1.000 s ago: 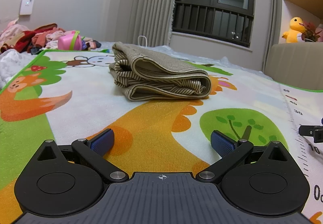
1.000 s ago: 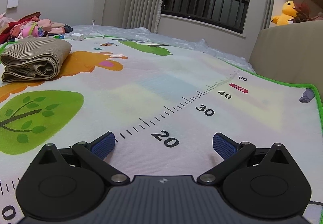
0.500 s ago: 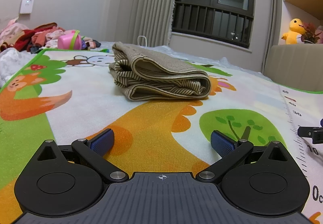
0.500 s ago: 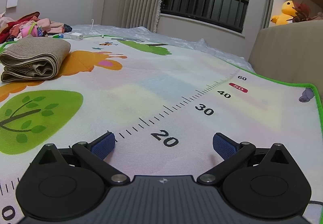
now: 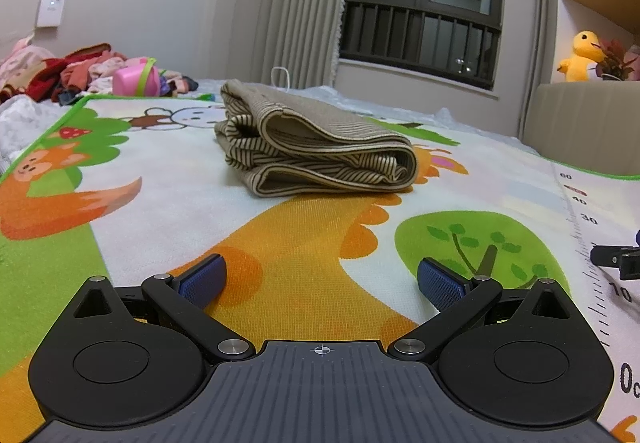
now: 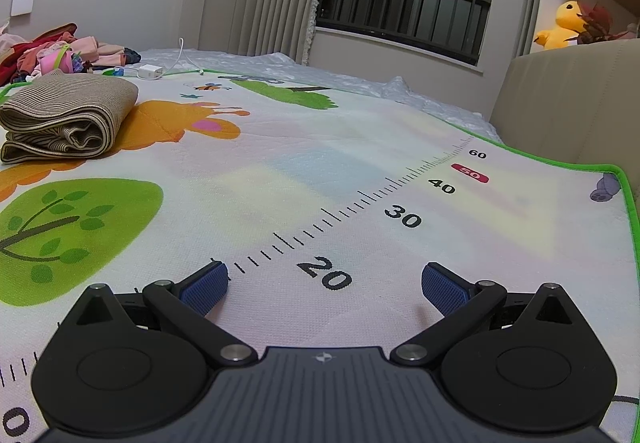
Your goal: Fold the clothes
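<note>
With your left gripper (image 5: pixel 320 279) and right gripper (image 6: pixel 325 285) both spread and empty, the folded striped garment (image 5: pixel 316 147) lies far-centre on the play mat (image 5: pixel 300 243) — nudging it low risks unrolling the loose layers.

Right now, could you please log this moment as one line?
left gripper: open | right gripper: open | striped garment: folded on play mat

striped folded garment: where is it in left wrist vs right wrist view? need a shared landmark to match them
Left wrist: striped folded garment sits centre, on the play mat ahead of the open left gripper.
Right wrist: same garment at the far left edge.
Shared landmark: green tree print, nearer the camera than the garment in both.
</note>
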`<state>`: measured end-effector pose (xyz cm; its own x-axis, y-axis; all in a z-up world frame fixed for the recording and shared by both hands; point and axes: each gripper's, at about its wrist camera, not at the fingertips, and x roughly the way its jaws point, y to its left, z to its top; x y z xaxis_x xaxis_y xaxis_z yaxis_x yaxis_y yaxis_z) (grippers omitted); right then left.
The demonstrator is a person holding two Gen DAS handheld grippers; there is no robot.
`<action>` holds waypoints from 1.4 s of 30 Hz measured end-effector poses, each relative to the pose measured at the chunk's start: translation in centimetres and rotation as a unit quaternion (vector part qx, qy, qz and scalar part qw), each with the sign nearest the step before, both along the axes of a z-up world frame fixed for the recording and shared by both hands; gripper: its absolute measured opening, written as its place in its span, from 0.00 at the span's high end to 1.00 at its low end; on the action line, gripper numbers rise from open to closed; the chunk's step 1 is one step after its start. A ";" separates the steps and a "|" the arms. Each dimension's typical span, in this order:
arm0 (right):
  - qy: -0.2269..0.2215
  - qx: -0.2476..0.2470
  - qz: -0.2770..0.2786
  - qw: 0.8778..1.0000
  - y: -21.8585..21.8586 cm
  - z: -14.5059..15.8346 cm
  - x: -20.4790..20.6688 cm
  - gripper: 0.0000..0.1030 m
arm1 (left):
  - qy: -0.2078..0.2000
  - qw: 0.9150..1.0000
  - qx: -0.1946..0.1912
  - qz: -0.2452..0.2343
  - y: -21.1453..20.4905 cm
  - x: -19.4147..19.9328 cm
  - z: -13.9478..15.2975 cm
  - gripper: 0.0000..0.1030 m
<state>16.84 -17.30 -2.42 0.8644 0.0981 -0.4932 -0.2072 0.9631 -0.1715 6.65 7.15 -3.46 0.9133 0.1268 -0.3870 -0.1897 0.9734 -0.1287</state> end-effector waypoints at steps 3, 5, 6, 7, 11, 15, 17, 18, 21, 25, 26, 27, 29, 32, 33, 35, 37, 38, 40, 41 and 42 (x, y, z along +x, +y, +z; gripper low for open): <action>-0.001 -0.001 -0.001 1.000 0.0 0.0 0.0 0.00 | 0.000 1.000 0.005 0.002 -0.1 0.0 0.0 0.00; -0.002 -0.002 -0.002 1.000 0.1 0.0 0.0 0.00 | 0.000 1.000 0.005 0.002 -0.2 0.0 0.0 0.00; -0.002 -0.002 -0.002 1.000 0.1 0.0 0.0 0.00 | 0.000 1.000 0.005 0.002 -0.2 0.0 0.0 0.00; -0.002 -0.003 -0.002 1.000 0.1 0.0 0.0 0.00 | -0.001 1.000 0.004 0.002 -0.1 0.0 0.0 0.00; -0.004 -0.003 -0.003 1.000 0.1 0.0 -0.1 0.00 | -0.001 1.000 0.004 0.001 -0.2 0.0 0.0 0.00; -0.005 -0.004 -0.005 1.000 0.1 0.0 -0.2 0.00 | -0.002 1.000 0.003 0.001 -0.2 0.0 0.0 0.00; -0.005 -0.004 -0.005 1.000 0.1 0.0 -0.2 0.00 | -0.002 1.000 0.003 0.001 -0.2 0.0 -0.1 0.00; -0.005 -0.004 -0.005 1.000 0.1 0.0 -0.2 0.00 | -0.002 1.000 0.003 0.001 -0.2 0.0 0.0 0.00; -0.005 -0.004 -0.006 1.000 0.1 0.0 -0.2 0.00 | -0.002 1.000 0.003 0.001 -0.1 0.0 -0.1 0.00; -0.006 -0.005 -0.006 1.000 0.1 0.0 -0.2 0.00 | -0.003 1.000 0.003 0.001 -0.1 0.0 -0.1 0.00; -0.006 -0.005 -0.006 1.000 0.1 0.0 -0.2 0.00 | -0.003 1.000 0.003 0.001 -0.1 0.0 -0.1 0.00; -0.006 -0.005 -0.006 1.000 0.1 0.0 -0.2 0.00 | -0.003 1.000 0.003 0.001 -0.1 0.0 -0.1 0.00; -0.006 -0.005 -0.007 1.000 0.1 0.0 -0.3 0.00 | -0.003 1.000 0.003 0.000 -0.1 0.0 -0.1 0.00; -0.006 -0.005 -0.007 1.000 0.1 0.0 -0.3 0.00 | -0.004 1.000 -0.001 0.000 0.0 -0.1 0.0 0.00; -0.006 -0.005 -0.007 1.000 0.1 0.0 -0.3 0.00 | -0.004 1.000 -0.002 -0.001 0.0 0.0 0.0 0.00; -0.006 -0.005 -0.007 1.000 0.0 0.0 -0.3 0.00 | 0.000 1.000 -0.006 -0.004 0.2 0.0 0.1 0.00; -0.005 -0.005 -0.007 1.000 0.0 0.0 -0.2 0.00 | 0.006 1.000 -0.008 -0.008 0.2 0.1 0.2 0.00; -0.005 -0.005 -0.007 1.000 0.0 0.0 -0.2 0.00 | 0.009 1.000 -0.008 -0.009 0.3 0.2 0.3 0.00; -0.004 -0.005 -0.007 1.000 0.0 0.0 -0.2 0.00 | 0.013 1.000 -0.006 -0.009 0.2 0.2 0.3 0.00; -0.003 -0.005 -0.007 1.000 0.0 0.0 -0.1 0.00 | 0.013 1.000 -0.005 -0.008 0.1 0.2 0.2 0.00; -0.004 -0.005 -0.007 1.000 0.0 0.0 -0.2 0.00 | 0.012 1.000 -0.004 -0.008 0.1 0.2 0.2 0.00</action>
<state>16.69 -17.30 -2.43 0.8691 0.0811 -0.4880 -0.1927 0.9641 -0.1829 6.86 7.22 -3.25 0.9057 0.1092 -0.4097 -0.1772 0.9753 -0.1317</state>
